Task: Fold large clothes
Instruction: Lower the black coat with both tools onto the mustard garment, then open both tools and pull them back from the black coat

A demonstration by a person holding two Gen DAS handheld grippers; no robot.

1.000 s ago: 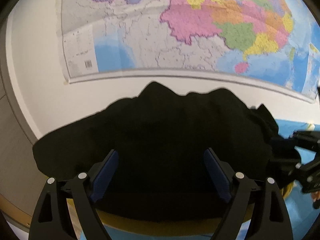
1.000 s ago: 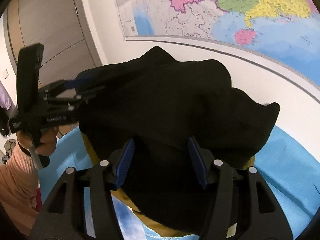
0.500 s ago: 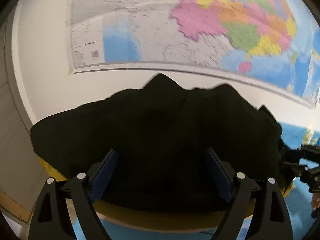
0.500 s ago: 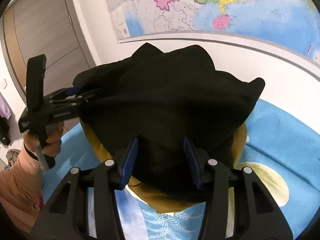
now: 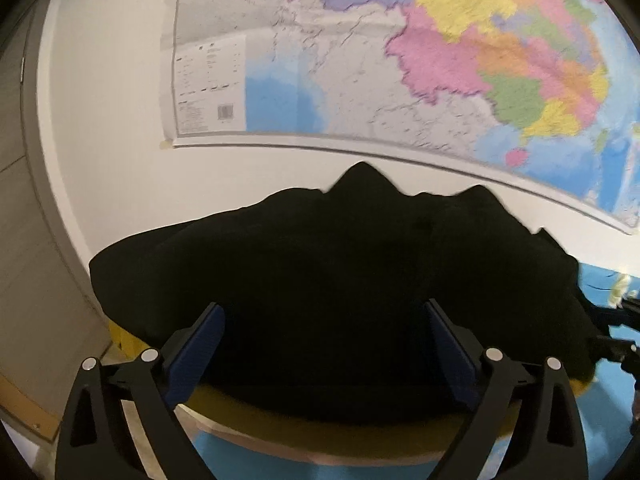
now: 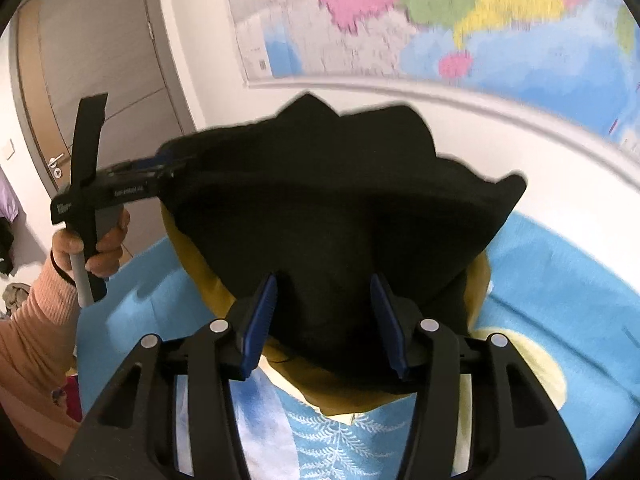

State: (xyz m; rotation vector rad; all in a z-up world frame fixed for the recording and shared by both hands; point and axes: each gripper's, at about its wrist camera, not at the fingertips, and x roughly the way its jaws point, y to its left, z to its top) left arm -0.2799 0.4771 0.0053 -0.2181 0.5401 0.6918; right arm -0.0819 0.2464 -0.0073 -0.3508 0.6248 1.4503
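A large black garment (image 5: 340, 280) with a mustard-yellow lining hangs lifted between both grippers, above the blue patterned cloth (image 6: 560, 280). My left gripper (image 5: 324, 336) stands with its blue pads wide apart and the fabric bunched between them; whether it pinches the cloth I cannot tell. It also shows in the right wrist view (image 6: 160, 164), where its fingers reach into the garment's left edge. My right gripper (image 6: 324, 312) has its blue pads closed in on a fold of the black garment (image 6: 340, 220), with yellow lining (image 6: 360, 396) below.
A coloured wall map (image 5: 400, 60) hangs on the white wall behind. A grey door (image 6: 92, 60) with a handle stands at the left. The person's hand in a peach sleeve (image 6: 28, 320) holds the left gripper. A pale yellow patch (image 6: 540, 368) marks the blue cloth.
Both grippers have risen with the garment, lifting it further off the blue cloth. The right gripper's pads have come closer together on the fabric.
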